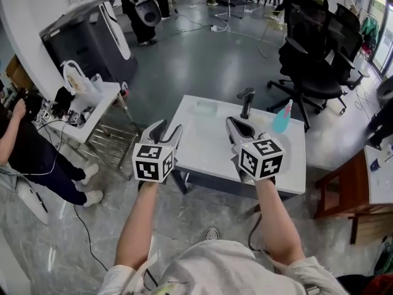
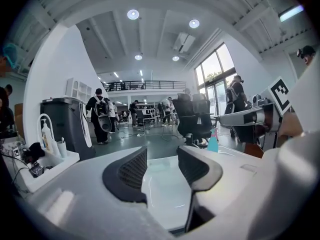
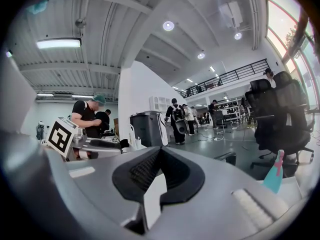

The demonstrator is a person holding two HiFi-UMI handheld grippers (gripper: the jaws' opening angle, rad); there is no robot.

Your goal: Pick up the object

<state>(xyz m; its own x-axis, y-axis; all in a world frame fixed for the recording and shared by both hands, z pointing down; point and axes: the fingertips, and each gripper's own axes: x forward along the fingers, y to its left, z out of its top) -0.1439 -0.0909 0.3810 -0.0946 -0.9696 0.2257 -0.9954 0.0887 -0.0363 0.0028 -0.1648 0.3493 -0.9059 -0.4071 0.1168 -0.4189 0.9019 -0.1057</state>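
Observation:
A white table (image 1: 202, 152) carries a black upright object (image 1: 246, 101), a teal spray bottle (image 1: 282, 118) and a small clear box (image 1: 207, 107). My left gripper (image 1: 169, 129) hovers over the table's near left edge, open, with nothing between its jaws (image 2: 161, 159). To its right, my right gripper (image 1: 233, 123) hangs above the table in front of the black object, its tips shut together and holding nothing (image 3: 160, 152). The bottle (image 2: 213, 143) (image 3: 274, 176) shows in both gripper views. The black object (image 3: 227, 157) appears low in the right gripper view.
Black office chairs (image 1: 313, 60) stand beyond the table's right side. At the left are a dark grey machine (image 1: 92, 39) and a white side table (image 1: 92, 112) with clutter, a metal rack below it. A person (image 1: 24, 152) stands at far left. A wooden bench (image 1: 350, 189) is at right.

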